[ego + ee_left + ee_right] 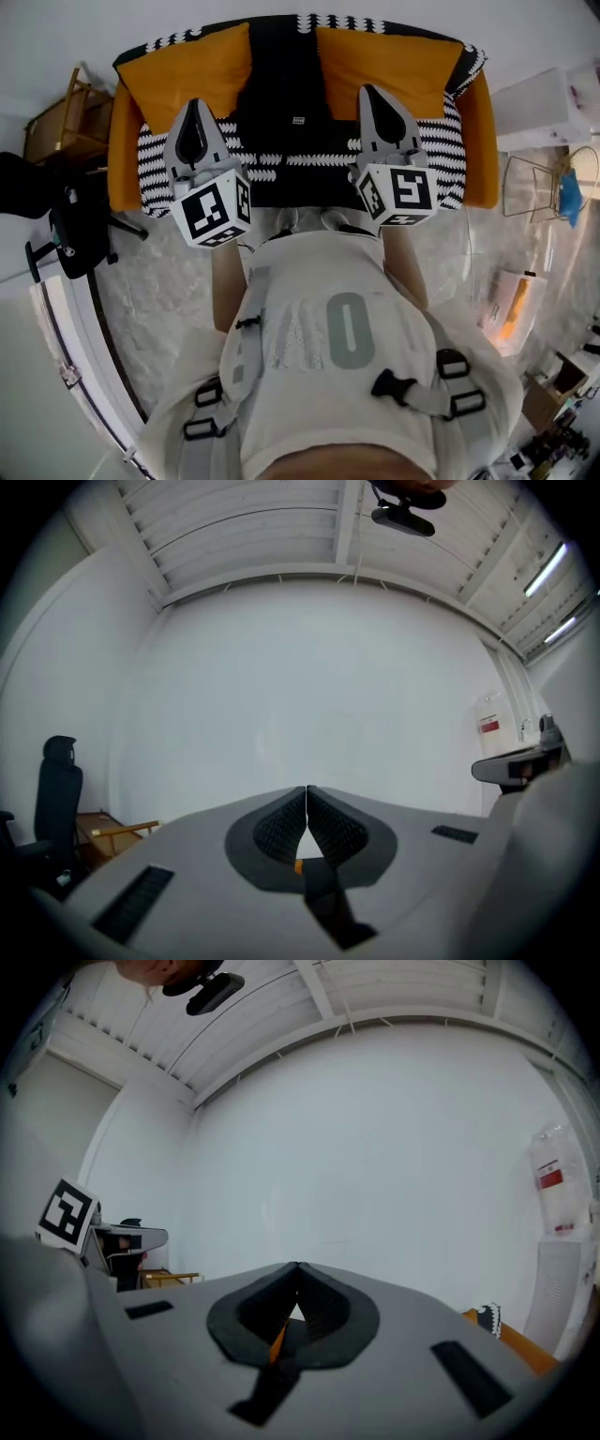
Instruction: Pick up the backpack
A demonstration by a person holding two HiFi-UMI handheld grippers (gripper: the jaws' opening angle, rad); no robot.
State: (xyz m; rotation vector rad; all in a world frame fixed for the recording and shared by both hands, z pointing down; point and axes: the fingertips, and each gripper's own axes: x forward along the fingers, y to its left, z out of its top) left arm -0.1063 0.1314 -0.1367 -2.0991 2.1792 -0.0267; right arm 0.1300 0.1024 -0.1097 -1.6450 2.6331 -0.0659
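Observation:
In the head view, light grey backpack straps (202, 427) with black buckles lie over the person's shoulders, and a chest strap buckle (394, 384) hangs on the white shirt. The bag's body is hidden. My left gripper (195, 101) and right gripper (367, 89) are held level side by side in front of the chest, pointing at the sofa. Both are shut with nothing between the jaws. The left gripper (307, 787) and the right gripper (296, 1264) each face a bare white wall in their own views, tips touching.
A sofa (478, 122) with orange cushions and a black-and-white zigzag cover stands right ahead. A black office chair (75, 220) and a wooden frame (66, 117) are at the left. A white cabinet (539, 108), a wire rack (553, 187) and boxes (506, 305) are at the right.

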